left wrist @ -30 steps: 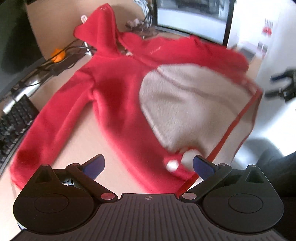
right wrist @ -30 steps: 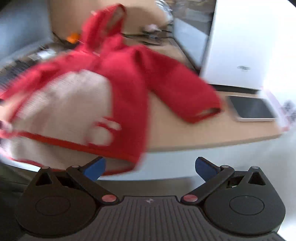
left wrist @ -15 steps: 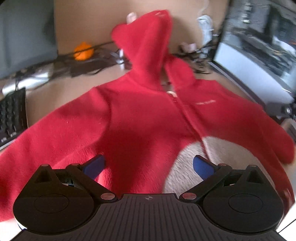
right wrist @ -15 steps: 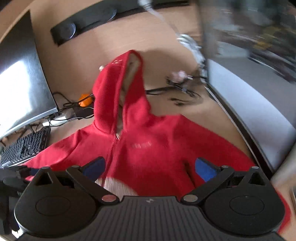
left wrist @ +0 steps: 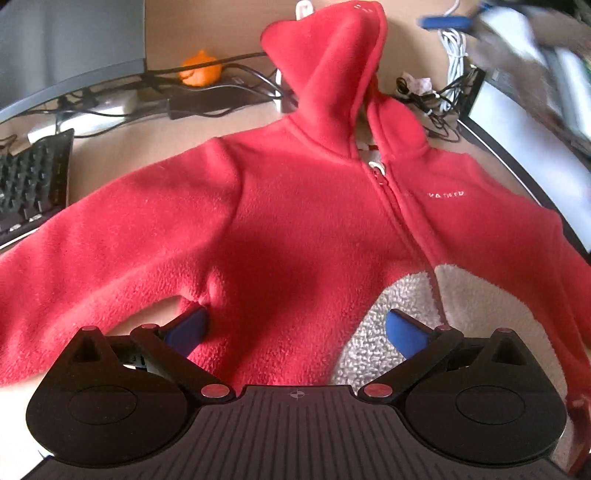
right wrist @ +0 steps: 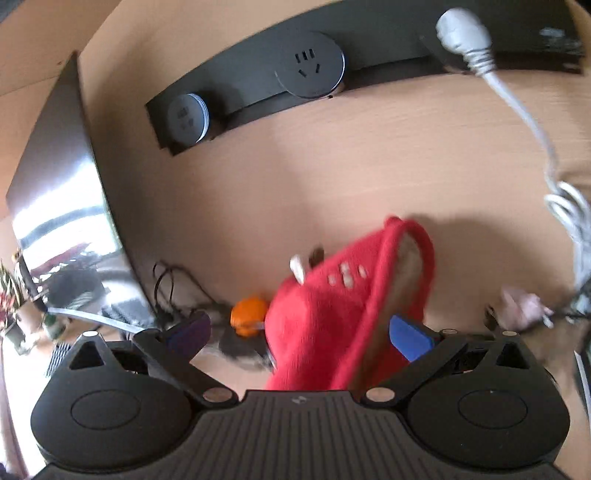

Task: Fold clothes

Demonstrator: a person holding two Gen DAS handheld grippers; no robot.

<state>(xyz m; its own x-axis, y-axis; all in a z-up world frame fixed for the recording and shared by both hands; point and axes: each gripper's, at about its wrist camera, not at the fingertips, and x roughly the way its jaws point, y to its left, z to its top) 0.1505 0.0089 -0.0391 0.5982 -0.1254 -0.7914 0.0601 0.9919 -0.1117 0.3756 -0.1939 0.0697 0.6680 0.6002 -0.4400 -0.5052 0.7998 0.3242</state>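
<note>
A red fleece hoodie lies front-up on the wooden desk, sleeves spread, its hood propped against the back panel. A cream fleece lining shows at the turned-up lower right. My left gripper hovers open low over the hoodie's lower left body, its left fingertip beside the armpit. My right gripper is open near the hood, whose red peak stands between the blue fingertips. In the left wrist view the right gripper appears blurred at the top right.
A keyboard lies at the left, an orange object and tangled cables at the back. Monitors stand on both sides. A black socket strip runs along the back panel, with a white cable.
Both grippers swung from the desk's front edge toward the back. The left dropped low over the hoodie's body; the right rose and closed in on the hood. The hoodie stayed put.
</note>
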